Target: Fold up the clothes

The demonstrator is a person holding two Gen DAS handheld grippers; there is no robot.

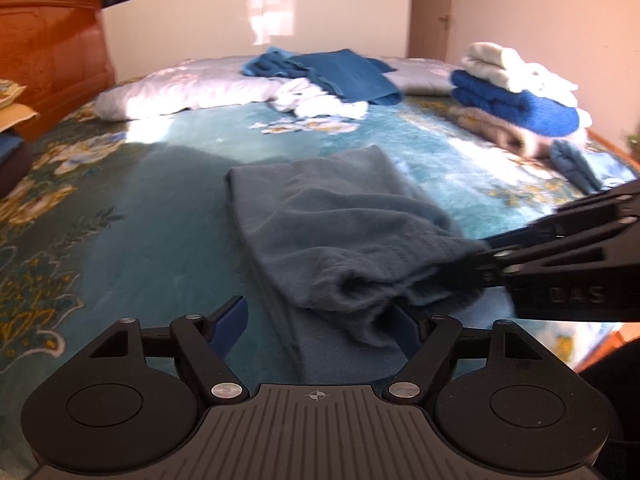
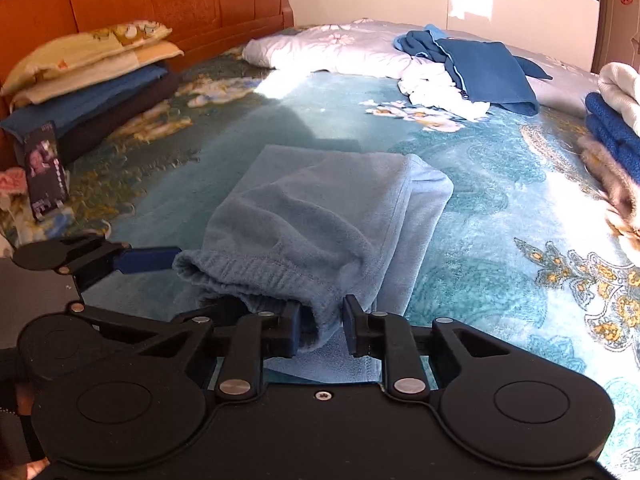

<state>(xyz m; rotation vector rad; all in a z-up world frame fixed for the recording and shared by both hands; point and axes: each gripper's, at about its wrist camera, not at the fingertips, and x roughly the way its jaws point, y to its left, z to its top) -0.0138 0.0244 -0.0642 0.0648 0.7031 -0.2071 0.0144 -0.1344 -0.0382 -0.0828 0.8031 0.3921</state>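
**One garment mid-fold, more waiting at the far side of the bed**

Nearest, the right tongs (image 2: 322, 322) have their jaws drawn close on the ribbed waistband end of the grey-blue fleece trousers (image 2: 320, 216), cloth bunched between the pads; they look clamped on it, or very nearly so. At nine o'clock of them the left tongs (image 1: 316, 324) stand apart astride the same hem, one pad clear of the cloth, the other hidden under it, so no grip there yet.

The trousers lie lengthwise on the teal floral blanket (image 1: 120, 220), already doubled into a narrow strip; I judge the end-to-end fold is what remains.

Farther, at two o'clock in the left view, a folded stack (image 1: 516, 88) of white and blue items looks finished. At twelve o'clock, a dark blue garment (image 1: 340, 72) and a white one (image 1: 316, 100) lie rumpled against the pale quilt (image 1: 180, 88), apparently still to be folded.
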